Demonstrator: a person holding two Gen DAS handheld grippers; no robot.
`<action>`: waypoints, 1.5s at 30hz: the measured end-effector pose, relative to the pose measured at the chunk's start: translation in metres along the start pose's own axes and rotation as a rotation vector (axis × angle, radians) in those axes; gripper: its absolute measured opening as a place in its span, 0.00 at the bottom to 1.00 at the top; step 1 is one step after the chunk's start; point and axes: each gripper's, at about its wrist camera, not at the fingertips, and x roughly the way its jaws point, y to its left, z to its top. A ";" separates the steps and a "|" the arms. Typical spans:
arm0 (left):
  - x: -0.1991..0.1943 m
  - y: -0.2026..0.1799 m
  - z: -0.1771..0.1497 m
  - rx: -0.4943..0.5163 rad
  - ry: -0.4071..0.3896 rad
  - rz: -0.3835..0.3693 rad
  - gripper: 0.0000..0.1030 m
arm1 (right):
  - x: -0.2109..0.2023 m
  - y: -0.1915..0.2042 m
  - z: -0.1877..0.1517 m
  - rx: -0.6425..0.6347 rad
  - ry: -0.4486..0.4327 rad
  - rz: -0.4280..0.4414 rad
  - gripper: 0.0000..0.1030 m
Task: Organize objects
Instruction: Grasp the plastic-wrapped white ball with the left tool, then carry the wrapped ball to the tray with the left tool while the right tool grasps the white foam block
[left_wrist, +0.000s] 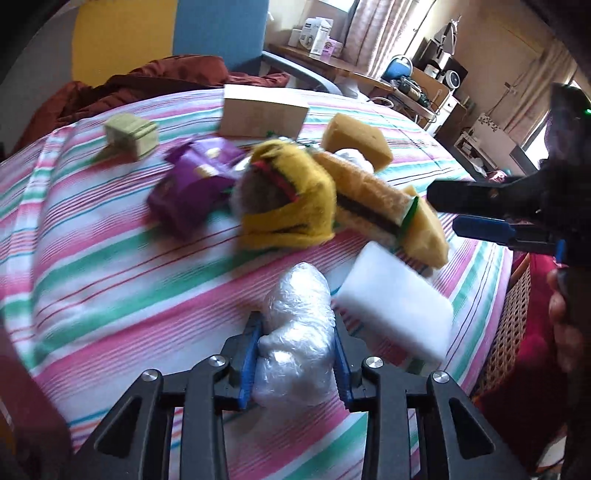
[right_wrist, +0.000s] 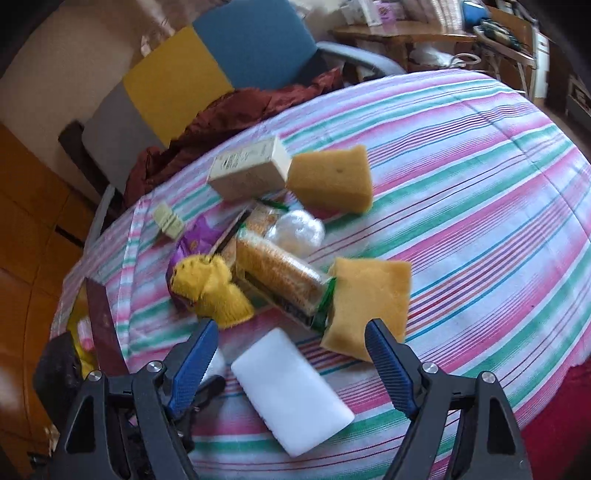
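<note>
**Wrapped bundle clamped on the striped bed**

No bin or tray showed in either view; the things lay loose on the striped bed (left_wrist: 92, 258). My left hand-held gripper (left_wrist: 297, 354) was clamped on a bundle in clear plastic wrap (left_wrist: 295, 332), its blue pads pressing both sides. Just right of it lay a white foam block (left_wrist: 399, 314). My right hand-held gripper (right_wrist: 291, 358) stood apart over that same white block (right_wrist: 291, 402), holding nothing.

The left view alone showed the wrapped bundle in the grip; the right view showed only a sliver of it behind its left finger.

Around them lay a yellow plush toy (left_wrist: 291, 199), a purple packet (left_wrist: 184, 188), a long packet of biscuits (right_wrist: 280, 280), two yellow sponges (right_wrist: 332, 177) (right_wrist: 369, 299) and a cardboard box (left_wrist: 262, 110). The pile crowded the far side of the white block.
</note>
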 end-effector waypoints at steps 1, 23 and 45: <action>-0.002 0.001 -0.002 0.001 -0.001 0.007 0.34 | 0.005 0.004 -0.001 -0.022 0.031 -0.006 0.81; -0.123 0.049 -0.053 -0.117 -0.194 0.032 0.34 | 0.055 0.070 -0.053 -0.438 0.227 -0.248 0.31; -0.238 0.204 -0.119 -0.472 -0.346 0.319 0.35 | 0.001 0.262 -0.056 -0.587 0.039 0.210 0.30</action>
